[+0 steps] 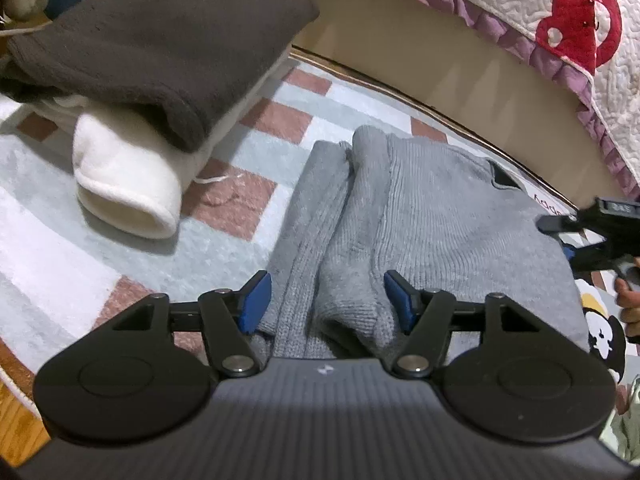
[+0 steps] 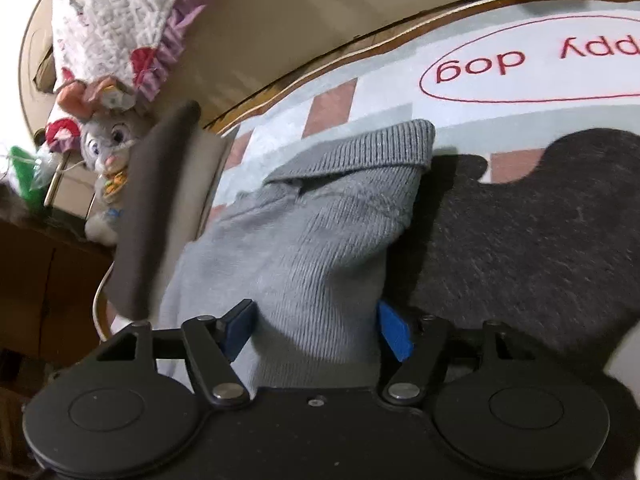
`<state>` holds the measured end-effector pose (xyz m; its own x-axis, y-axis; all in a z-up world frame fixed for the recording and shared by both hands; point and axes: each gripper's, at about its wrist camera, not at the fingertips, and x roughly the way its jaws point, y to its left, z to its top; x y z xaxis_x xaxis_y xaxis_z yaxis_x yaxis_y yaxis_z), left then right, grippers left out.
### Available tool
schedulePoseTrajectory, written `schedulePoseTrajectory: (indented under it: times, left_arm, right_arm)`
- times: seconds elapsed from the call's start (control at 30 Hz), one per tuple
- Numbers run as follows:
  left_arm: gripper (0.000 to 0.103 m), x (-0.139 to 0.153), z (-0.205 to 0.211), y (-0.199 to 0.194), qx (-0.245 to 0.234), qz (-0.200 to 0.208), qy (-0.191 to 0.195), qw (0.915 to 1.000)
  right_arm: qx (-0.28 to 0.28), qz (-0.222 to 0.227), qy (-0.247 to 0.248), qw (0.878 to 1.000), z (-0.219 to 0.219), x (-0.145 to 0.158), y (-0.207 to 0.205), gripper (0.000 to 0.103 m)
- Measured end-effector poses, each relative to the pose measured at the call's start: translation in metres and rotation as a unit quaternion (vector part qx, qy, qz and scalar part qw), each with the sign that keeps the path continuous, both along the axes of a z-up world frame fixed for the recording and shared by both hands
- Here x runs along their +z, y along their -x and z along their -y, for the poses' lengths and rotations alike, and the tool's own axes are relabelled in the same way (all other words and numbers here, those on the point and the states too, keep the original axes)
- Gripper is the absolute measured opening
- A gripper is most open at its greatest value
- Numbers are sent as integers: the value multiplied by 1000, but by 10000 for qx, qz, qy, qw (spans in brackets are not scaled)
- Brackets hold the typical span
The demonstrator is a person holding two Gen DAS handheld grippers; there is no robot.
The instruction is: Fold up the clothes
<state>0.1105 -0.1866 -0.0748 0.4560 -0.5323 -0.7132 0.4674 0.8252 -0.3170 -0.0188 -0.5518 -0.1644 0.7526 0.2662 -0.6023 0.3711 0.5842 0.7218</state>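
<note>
The left hand-held gripper [image 1: 327, 300] is hovering low over the near edge of a grey ribbed-knit sweater [image 1: 432, 216], its blue-padded fingers [image 1: 256, 300] spread wide with a folded sleeve lying between them; the pads are not visibly pinching the cloth. The right hand-held gripper [image 2: 316, 330] is likewise standing wide, its blue pads [image 2: 394, 336] flanking a bunched part of the same grey sweater [image 2: 304, 232], which is filling the gap between them; whether the pads are pressing the knit cannot be told. In the left wrist view the right hand-held gripper [image 1: 592, 236] is showing at the right edge, beside the sweater's far side, with a person's fingers [image 1: 628, 300] just below it.

The sweater is lying partly folded on a pale rug with pink and grey squares [image 1: 72, 264], its ribbed collar [image 2: 360, 148] turned away from the right camera. Beside it, in the right wrist view, a dark charcoal felt-like cloth [image 2: 532, 240] is spreading over the rug, touching the sweater's edge. Further off, to the left, a folded dark brown knit garment [image 1: 160, 48] is resting on top of a folded white fleece garment [image 1: 128, 184].

Beyond the rug's edge a beige bed base [image 1: 440, 56] is rising, with a white quilted cover with purple frill [image 1: 580, 8] hanging over it. A grey plush rabbit [image 2: 106, 148] is sitting at the far left.
</note>
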Motion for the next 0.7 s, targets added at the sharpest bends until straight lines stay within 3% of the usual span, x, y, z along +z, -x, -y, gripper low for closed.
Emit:
schedulePoseTrajectory:
  times: [0.07,0.1,0.13,0.2,0.27,0.37,0.43,0.5,0.53,0.7]
  left_arm:
    - [68,-4,4,-2,-100,4,-27,9999]
    - [55,-5,5,-2,-137,39,-46,9999]
    - [43,-4,6,-1,-177,166,-83,9997]
    - [25,5,7,3,-142,470,-234,9985]
    - [13,16,5,9,-35,771,-300,9966]
    - [15,15,3,7,-33,745,-322,9967]
    - [26,7,2,2,-29,490,-202,9986]
    - [50,2,1,-1,23,319,-174,9993]
    - [53,0,0,-3,51,240,-168,9996]
    - [57,-2,-10,-8,196,-11,71,9998]
  right_arm:
    - [-71,82,66,9999,-2,-7,-11,69]
    - [-98,121,124,9998,-3,-10,-17,52]
    - [-43,160,410,9990,-7,-7,-23,43]
    - [237,489,1317,9898,-27,13,-26,34]
    - [562,828,2225,9698,-50,35,-25,32]
    - [539,638,2386,9675,-55,41,-22,32]
    - [524,512,2493,9657,-59,46,-20,43]
    - [508,385,2598,9635,-62,50,-19,53]
    - [501,322,2651,9624,-64,52,-18,58]
    - [461,4,2911,9556,-72,62,-14,62]
